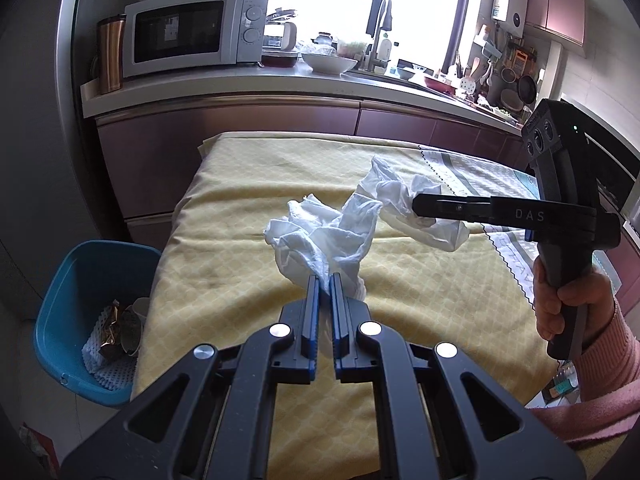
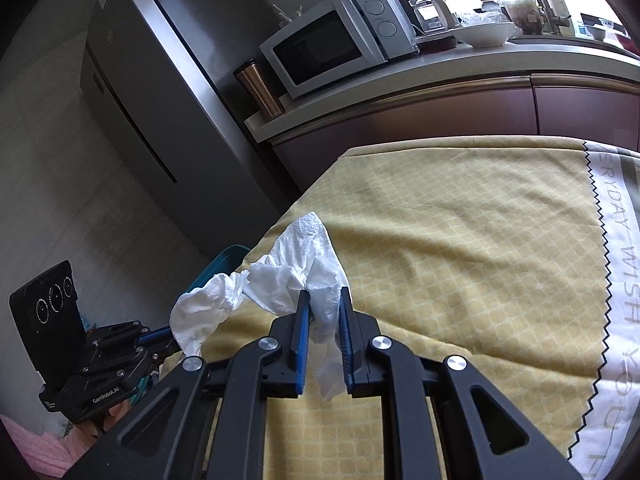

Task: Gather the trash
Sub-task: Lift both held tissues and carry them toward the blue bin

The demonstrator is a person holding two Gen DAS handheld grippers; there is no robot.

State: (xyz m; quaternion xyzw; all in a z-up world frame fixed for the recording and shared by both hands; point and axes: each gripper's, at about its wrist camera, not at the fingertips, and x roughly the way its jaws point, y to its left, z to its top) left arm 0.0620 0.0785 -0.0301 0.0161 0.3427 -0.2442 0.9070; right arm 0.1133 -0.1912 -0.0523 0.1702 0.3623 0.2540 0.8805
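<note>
both tools, left tool (image 1: 325,282) and right tool (image 2: 325,298), clench crumpled tissue (image 1: 320,232) above yellow tablecloth (image 1: 240,208) (blue bin (image 1: 80,280) beside).

The left tool (image 1: 326,280) is matte black, with two flat fingers lined in blue and four round silver screw heads on its linkage arms. The right tool (image 2: 325,295) has the same build. Its side carries the white letters "DAS", and a small green light shines on its black camera housing. The hand (image 1: 568,304) wears a pink ribbed knit sleeve (image 1: 600,392).
</note>
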